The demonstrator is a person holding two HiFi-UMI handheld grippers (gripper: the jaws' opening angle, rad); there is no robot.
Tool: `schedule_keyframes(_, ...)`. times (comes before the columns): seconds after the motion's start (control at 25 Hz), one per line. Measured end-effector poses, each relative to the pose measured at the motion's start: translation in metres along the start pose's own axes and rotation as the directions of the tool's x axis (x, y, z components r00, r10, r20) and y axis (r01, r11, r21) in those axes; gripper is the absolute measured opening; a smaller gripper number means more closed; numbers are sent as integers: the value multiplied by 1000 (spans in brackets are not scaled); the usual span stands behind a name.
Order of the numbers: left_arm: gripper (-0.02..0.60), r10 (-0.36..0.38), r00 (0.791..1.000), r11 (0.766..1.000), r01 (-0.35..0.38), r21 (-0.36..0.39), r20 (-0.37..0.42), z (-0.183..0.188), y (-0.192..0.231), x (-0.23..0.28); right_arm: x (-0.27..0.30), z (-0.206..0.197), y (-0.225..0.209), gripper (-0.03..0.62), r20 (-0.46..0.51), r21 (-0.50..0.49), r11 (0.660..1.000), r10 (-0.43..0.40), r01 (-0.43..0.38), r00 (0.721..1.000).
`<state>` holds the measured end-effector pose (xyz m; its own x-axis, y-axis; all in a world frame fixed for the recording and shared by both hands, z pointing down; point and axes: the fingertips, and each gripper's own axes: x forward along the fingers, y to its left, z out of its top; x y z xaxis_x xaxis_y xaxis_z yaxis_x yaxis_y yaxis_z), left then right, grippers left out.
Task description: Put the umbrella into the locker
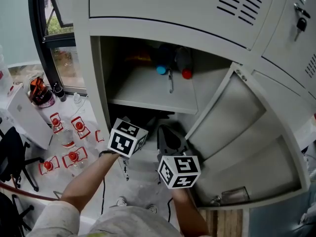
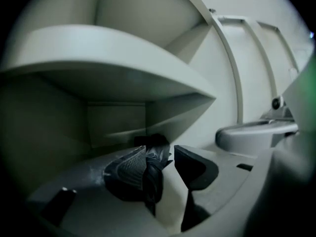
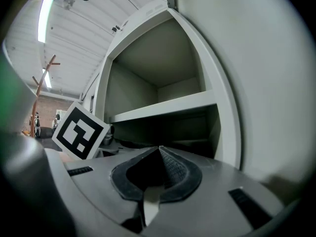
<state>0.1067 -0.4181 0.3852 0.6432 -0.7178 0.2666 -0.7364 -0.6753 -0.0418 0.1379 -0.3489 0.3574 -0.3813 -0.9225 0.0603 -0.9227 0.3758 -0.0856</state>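
The locker (image 1: 96,83) stands open in front of me, with a dark lower compartment under its shelf (image 1: 148,90). In the left gripper view a dark, crumpled piece of fabric (image 2: 150,169), apparently part of the umbrella, lies against the left pad (image 2: 126,169) of my left gripper (image 2: 160,157). A pale gap separates it from the right pad (image 2: 195,167), so the jaws stand open. In the head view only the left gripper's marker cube (image 1: 127,137) shows at the compartment's mouth. My right gripper (image 1: 167,132) points into the locker beside it; its pads (image 3: 170,169) meet, with nothing between them.
On the shelf lie a blue-capped bottle (image 1: 161,69), a red-capped bottle (image 1: 186,73) and a slim tool (image 1: 170,80). The locker door (image 1: 237,132) hangs open on the right. Several red-capped bottles (image 1: 74,157) stand at the left below a window (image 1: 64,48).
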Motion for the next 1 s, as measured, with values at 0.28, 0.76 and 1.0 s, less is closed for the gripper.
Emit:
schedule_keyframes(0.28, 175, -14, 999, 999, 16, -49, 42, -3, -13, -23, 0, 2, 4, 3, 2, -20, 1000, 20, -20, 1000)
schedule_keyframes(0.76, 41, 93, 989, 982, -71, -177, 117, -6, -4, -58, -4, 2, 11, 3, 3, -62, 997, 49, -49, 999)
schedule_keyframes(1.0, 8, 123, 979, 980, -95, -174, 164, -2, 2, -69, -6, 1, 12, 3, -10, -94, 994, 53, -53, 999)
